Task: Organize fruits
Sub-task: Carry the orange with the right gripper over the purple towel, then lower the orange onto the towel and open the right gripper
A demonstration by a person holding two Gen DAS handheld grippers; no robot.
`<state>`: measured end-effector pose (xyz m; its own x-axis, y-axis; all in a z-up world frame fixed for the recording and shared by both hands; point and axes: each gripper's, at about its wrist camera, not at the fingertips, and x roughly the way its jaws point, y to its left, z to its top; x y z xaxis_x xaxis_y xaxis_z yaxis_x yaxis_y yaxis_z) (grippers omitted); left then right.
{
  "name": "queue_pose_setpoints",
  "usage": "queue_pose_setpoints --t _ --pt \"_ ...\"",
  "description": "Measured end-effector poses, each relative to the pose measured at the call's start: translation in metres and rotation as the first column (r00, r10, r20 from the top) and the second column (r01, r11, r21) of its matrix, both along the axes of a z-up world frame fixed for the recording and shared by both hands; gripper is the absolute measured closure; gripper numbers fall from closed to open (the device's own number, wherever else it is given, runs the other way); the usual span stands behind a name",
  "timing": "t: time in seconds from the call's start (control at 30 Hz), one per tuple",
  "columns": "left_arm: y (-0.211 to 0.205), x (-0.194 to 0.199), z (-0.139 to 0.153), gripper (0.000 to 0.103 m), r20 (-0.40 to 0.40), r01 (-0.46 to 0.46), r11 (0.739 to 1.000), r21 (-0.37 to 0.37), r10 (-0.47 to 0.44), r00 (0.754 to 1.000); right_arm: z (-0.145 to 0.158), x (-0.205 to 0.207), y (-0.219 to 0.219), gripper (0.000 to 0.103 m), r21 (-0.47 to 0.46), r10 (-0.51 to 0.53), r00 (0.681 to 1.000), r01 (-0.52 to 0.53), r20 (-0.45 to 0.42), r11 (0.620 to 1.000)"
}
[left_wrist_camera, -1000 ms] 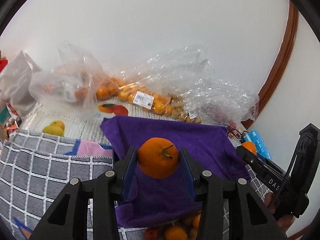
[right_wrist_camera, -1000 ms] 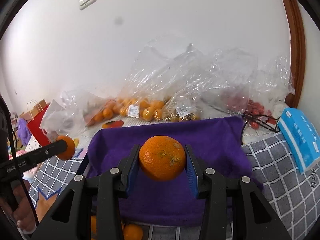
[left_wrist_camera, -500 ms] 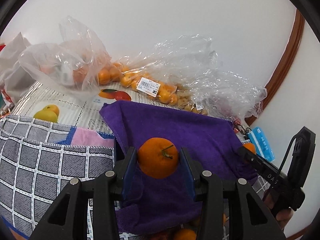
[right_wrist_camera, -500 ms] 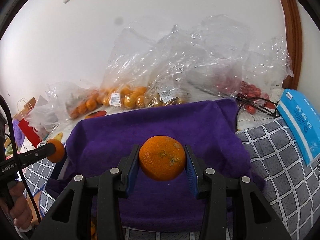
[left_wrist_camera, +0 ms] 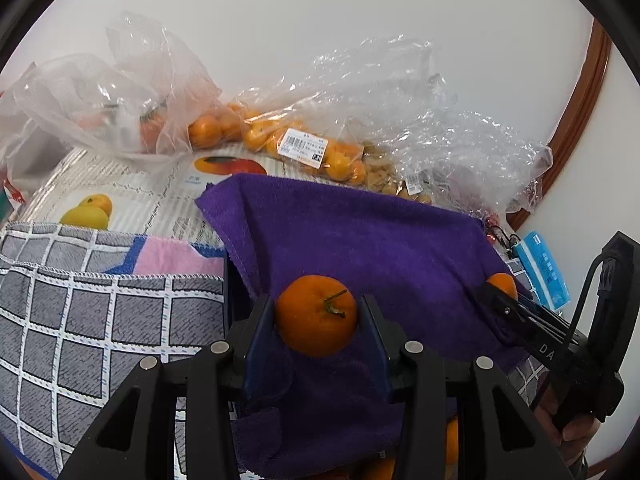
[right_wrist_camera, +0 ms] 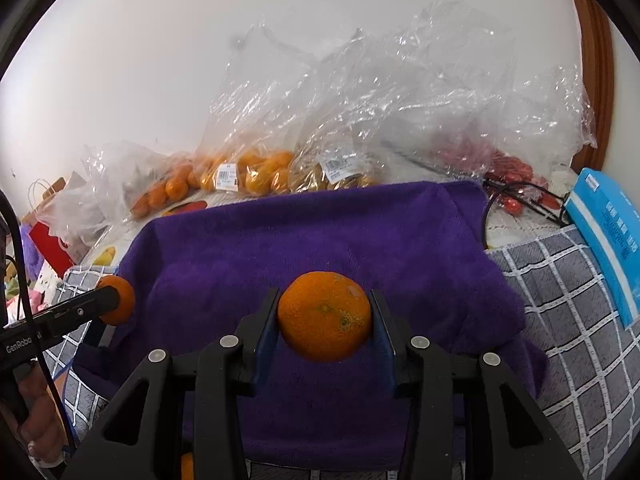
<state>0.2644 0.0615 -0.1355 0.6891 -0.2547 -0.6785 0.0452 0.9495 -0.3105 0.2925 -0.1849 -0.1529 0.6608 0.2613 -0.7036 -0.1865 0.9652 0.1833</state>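
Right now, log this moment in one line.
left gripper: shut on stemmed orange | right gripper: shut on orange | both above purple towel

left gripper (left_wrist_camera: 316,320) | we moved forward, over the purple towel (left_wrist_camera: 360,240) | right gripper (right_wrist_camera: 324,320) | we advanced too, bags (right_wrist_camera: 360,120) nearer

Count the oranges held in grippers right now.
2. One orange with a stem sits clamped in the left gripper over the purple towel; one stemless orange sits in the right gripper. More loose or bagged fruit may be hidden.
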Motion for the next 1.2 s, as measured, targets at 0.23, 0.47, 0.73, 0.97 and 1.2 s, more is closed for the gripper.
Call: queue_pose_setpoints --t 0.23,0.47,0.73,0.97,1.2 --pt "0.001 0.003 -0.006 0.062 -0.026 -0.005 1.0 0.012 0.006 1.0 -0.003 -0.001 0.007 0.06 -0.023 0.017 1.0 -0.017 -0.006 1.0" --pt "0.0 0.005 -0.009 0.062 -0.039 -0.001 1.0 0.025 0.001 0.999 -0.008 0.003 0.006 0.06 -0.016 0.009 1.0 -0.01 -0.029 1.0" --pt "0.001 0.006 -0.009 0.062 -0.041 0.006 1.0 0.021 -0.005 0.999 -0.009 0.004 0.006 0.06 -0.017 0.007 0.999 -0.008 -0.04 1.0" --pt "-0.002 0.006 -0.01 0.062 -0.047 0.016 1.0 0.025 -0.015 0.999 -0.012 0.005 0.007 0.06 -0.028 0.004 0.999 -0.005 -0.052 1.0" --pt "-0.004 0.007 -0.011 0.062 -0.057 0.024 0.999 0.03 -0.023 0.998 -0.008 0.003 0.003 0.059 -0.026 -0.014 0.999 0.013 -0.03 1.0"
